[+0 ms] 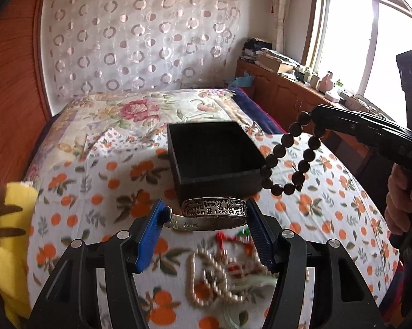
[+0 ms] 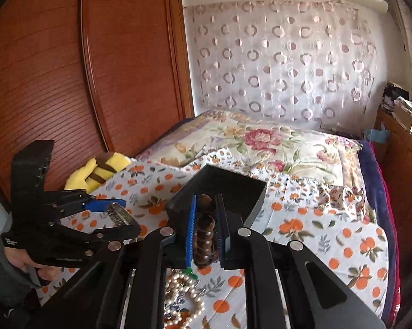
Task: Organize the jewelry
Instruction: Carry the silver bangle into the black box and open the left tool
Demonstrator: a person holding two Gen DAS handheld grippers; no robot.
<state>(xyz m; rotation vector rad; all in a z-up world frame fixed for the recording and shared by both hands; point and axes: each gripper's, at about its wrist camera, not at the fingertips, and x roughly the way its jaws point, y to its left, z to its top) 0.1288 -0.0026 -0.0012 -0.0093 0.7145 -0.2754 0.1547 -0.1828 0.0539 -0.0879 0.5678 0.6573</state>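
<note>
A black open box (image 1: 214, 159) sits on the bed; it also shows in the right wrist view (image 2: 228, 189). My left gripper (image 1: 206, 216) is shut on an engraved silver bangle (image 1: 215, 209), held just in front of the box; the bangle also shows in the right wrist view (image 2: 119, 214). My right gripper (image 2: 207, 219) is shut on a dark wooden bead bracelet (image 2: 204, 230), which hangs beside the box's right edge in the left wrist view (image 1: 291, 156). A pearl necklace (image 1: 211, 282) and red and green pieces (image 1: 233, 235) lie on the bedsheet below.
An orange-print sheet (image 1: 96, 186) covers the bed. A yellow plush toy (image 1: 5, 241) lies at the left. A wooden wardrobe (image 2: 68, 68) stands at the left, a cluttered wooden cabinet (image 1: 288, 82) under the window at the right.
</note>
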